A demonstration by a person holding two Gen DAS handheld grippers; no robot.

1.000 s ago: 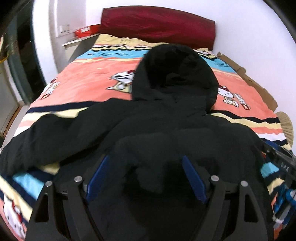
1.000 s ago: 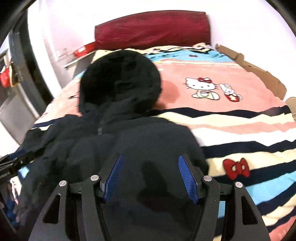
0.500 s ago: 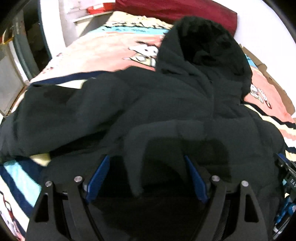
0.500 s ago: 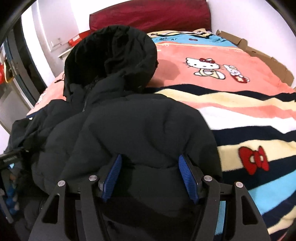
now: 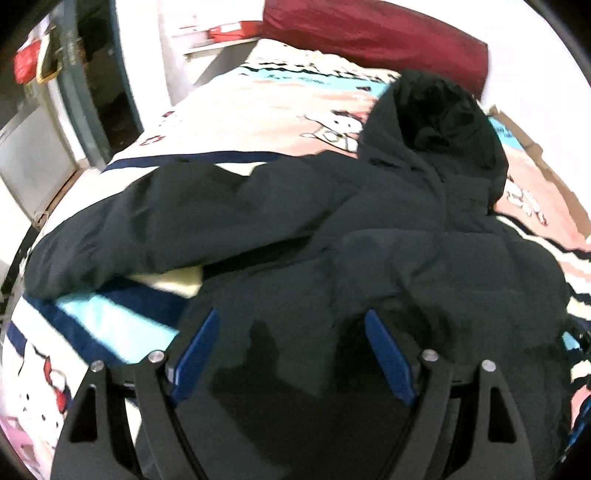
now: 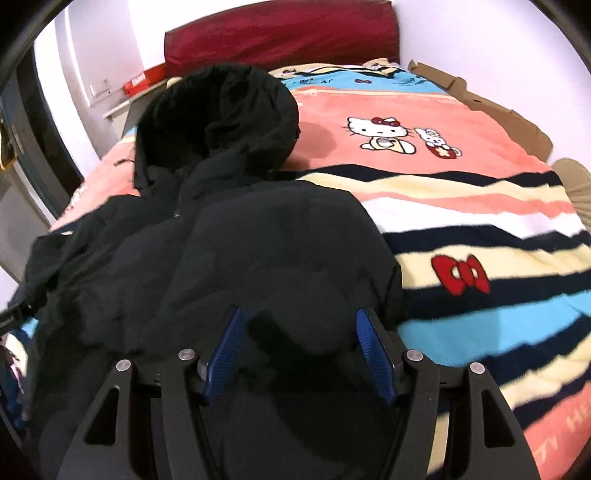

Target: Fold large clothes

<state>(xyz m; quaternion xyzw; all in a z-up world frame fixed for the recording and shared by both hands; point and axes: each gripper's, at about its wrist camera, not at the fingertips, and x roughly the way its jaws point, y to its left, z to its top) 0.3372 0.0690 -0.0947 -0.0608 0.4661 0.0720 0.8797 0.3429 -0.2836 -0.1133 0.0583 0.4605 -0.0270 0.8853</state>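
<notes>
A black hooded jacket (image 6: pixel 258 251) lies spread on the bed, on a striped cartoon blanket (image 6: pixel 480 206); its hood (image 6: pixel 221 110) points toward the dark red headboard (image 6: pixel 280 33), and one sleeve (image 5: pixel 166 218) stretches out to the left side in the left wrist view. The left gripper (image 5: pixel 291 354) has its blue pads wide apart, with jacket fabric bunched between them; whether the pads press it, I cannot tell. The right gripper (image 6: pixel 299 354) also stands with pads apart over the puffy jacket cloth; a grip I cannot confirm. Brown cardboard (image 6: pixel 491 107) lies along the far bed edge beside the wall.
</notes>
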